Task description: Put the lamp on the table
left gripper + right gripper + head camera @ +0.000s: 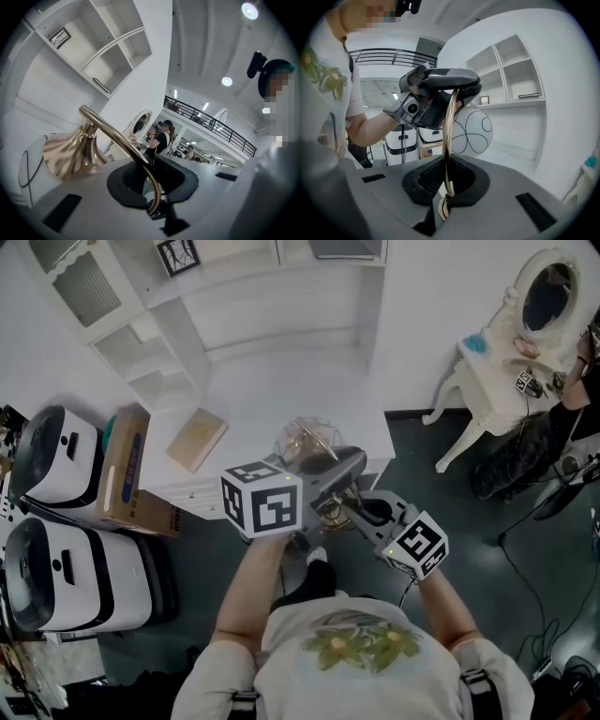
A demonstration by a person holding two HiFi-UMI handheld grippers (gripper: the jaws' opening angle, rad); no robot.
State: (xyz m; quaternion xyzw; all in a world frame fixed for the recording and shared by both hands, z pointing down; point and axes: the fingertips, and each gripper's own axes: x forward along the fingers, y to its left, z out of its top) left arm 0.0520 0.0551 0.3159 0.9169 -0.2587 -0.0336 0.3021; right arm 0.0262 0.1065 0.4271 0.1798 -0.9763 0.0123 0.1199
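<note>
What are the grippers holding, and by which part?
Both hold the lamp by its curved gold stem: left gripper nearer the shade, right gripper farther from it.

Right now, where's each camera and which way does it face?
Head view: on the person's head, looking steeply down at the table; shows forearms, shirt, left gripper and right gripper on the lamp.
Left gripper view: on the left gripper, tilted up at shelves and ceiling; jaws shut on the lamp's stem; person's head at right.
Right gripper view: on the right gripper, facing the left gripper and shelves; shows left forearm, shirt.
Shared: stem in both gripper views; shelves in all three.
</note>
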